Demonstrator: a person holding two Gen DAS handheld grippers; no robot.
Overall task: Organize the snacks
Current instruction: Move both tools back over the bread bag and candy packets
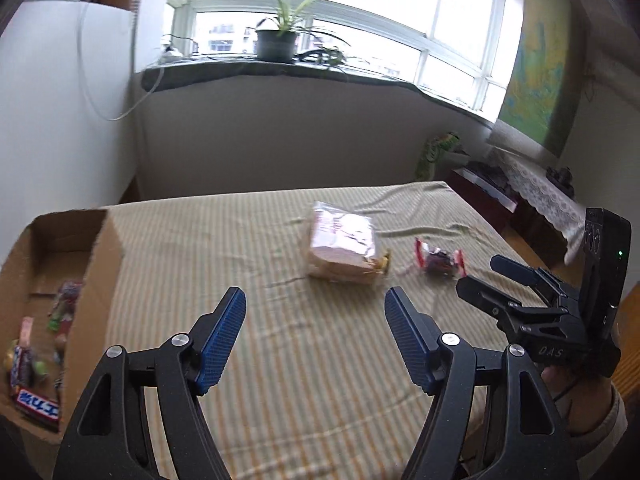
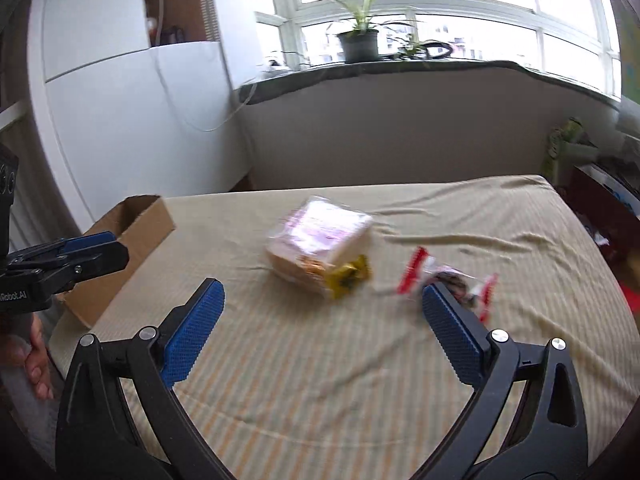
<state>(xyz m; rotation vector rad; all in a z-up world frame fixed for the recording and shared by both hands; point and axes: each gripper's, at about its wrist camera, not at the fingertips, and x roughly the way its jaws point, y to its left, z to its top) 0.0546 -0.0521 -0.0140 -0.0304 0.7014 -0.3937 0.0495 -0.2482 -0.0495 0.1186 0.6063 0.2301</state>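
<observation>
Bread bag (image 2: 318, 246) at 12 on the striped bedsheet (image 2: 360, 380), red-ended candy packet (image 2: 450, 280) at 1. My right gripper (image 2: 320, 328) and left gripper (image 1: 316, 334) gape wide, empty. Next: grab one, carry to cardboard box (image 1: 102, 264) at 9.

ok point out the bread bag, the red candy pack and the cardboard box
bread bag (image 2: 318, 240), right wrist view, on its clear top face
red candy pack (image 1: 438, 260), left wrist view, on its dark middle
cardboard box (image 1: 106, 264), left wrist view, on its outer side wall
</observation>
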